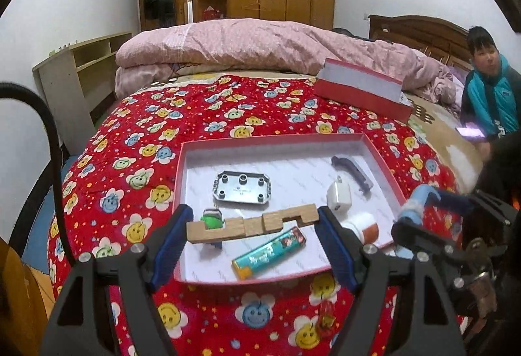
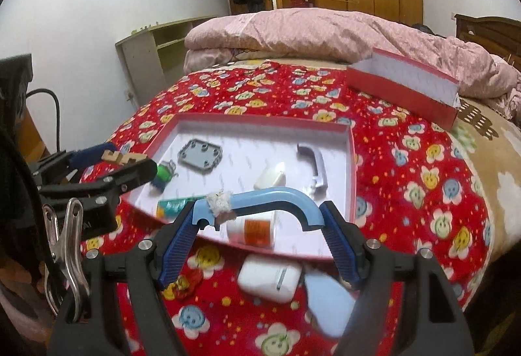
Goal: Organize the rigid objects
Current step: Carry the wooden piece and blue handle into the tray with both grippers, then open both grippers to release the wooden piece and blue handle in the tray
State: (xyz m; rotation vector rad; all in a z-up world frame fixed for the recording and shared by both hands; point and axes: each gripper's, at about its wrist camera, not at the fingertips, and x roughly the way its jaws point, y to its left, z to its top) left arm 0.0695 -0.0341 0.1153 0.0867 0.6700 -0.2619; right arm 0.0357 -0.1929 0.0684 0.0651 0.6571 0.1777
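Two tongs gripping: left (image 1: pixel 252 227) wooden block (image 1: pixel 252 224), right (image 2: pixel 259 219) blue handle (image 2: pixel 276 198), above cluttered tray (image 1: pixel 276 138).

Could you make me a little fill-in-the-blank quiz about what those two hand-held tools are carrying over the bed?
1. The left tool grips a notched block made of ____.
2. The right tool grips a curved handle coloured ____.
3. The grey plate lies inside the shallow ____ box.
4. The white earbud case lies on the bedspread, ____ that box.

Missing words: wood; blue; red; outside
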